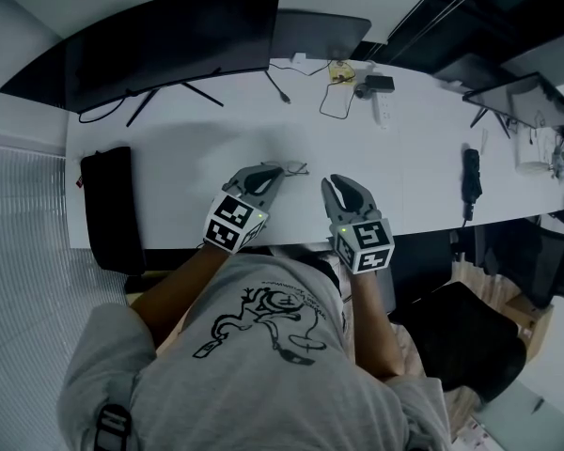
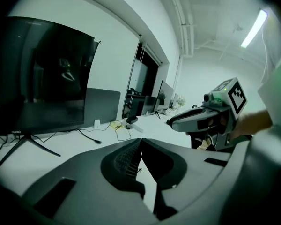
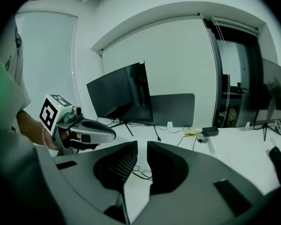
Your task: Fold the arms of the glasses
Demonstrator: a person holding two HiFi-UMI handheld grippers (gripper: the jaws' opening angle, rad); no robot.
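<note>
Thin wire-framed glasses (image 1: 292, 168) lie on the white table (image 1: 169, 158), just beyond the tips of my left gripper (image 1: 274, 173). The left gripper's jaws (image 2: 140, 140) meet at their tips with nothing between them. To its right my right gripper (image 1: 343, 184) is raised above the table's front edge, its jaws (image 3: 142, 145) a narrow gap apart and empty. Through that gap the glasses (image 3: 143, 172) show on the table below. Both grippers are clear of the glasses. I cannot tell how the arms of the glasses lie.
A large dark monitor (image 1: 169, 45) and a second screen (image 1: 320, 31) stand at the table's far edge. A power strip (image 1: 383, 111) with cables lies at the back right, a black case (image 1: 108, 205) at the left end, a black object (image 1: 471, 178) at the right. A chair (image 1: 470, 336) is beside the person.
</note>
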